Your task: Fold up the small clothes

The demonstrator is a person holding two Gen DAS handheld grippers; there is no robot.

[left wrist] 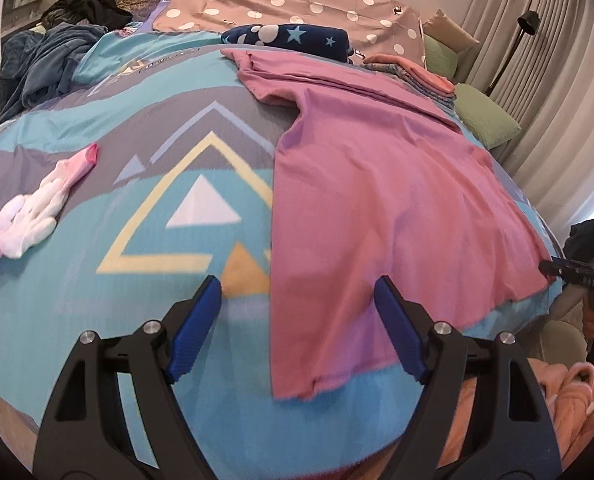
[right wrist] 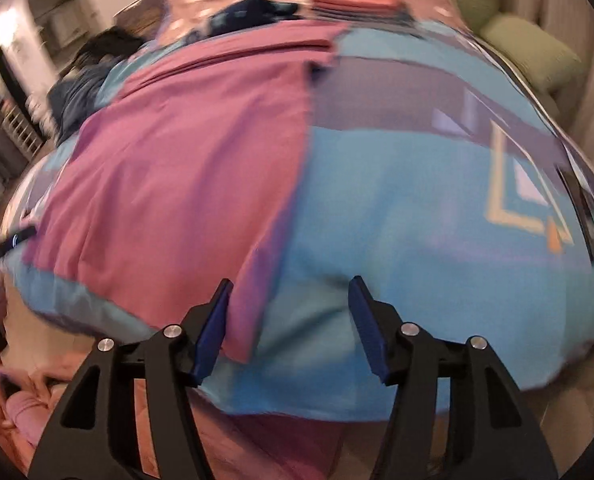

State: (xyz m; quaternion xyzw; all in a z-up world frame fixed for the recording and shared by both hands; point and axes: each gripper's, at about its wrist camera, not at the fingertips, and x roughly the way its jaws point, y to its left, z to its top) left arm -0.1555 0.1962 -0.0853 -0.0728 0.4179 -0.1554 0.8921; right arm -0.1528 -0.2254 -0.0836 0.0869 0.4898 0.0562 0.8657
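Note:
A pink T-shirt (left wrist: 381, 196) lies spread flat on the patterned bed cover (left wrist: 109, 312), its hem toward me. It also shows in the right wrist view (right wrist: 185, 152), which is blurred. My left gripper (left wrist: 297, 300) is open and empty, just above the shirt's near left hem corner. My right gripper (right wrist: 289, 304) is open and empty, above the shirt's near right hem corner. The right gripper also shows at the edge of the left wrist view (left wrist: 569, 270).
A pair of pink and white socks (left wrist: 37, 208) lies on the left. A stack of folded clothes (left wrist: 417, 74) sits at the back right, beside a navy star-print bundle (left wrist: 293, 40). Dark clothes (left wrist: 53, 64) are piled at back left. Green pillows (left wrist: 485, 116) lie on the right.

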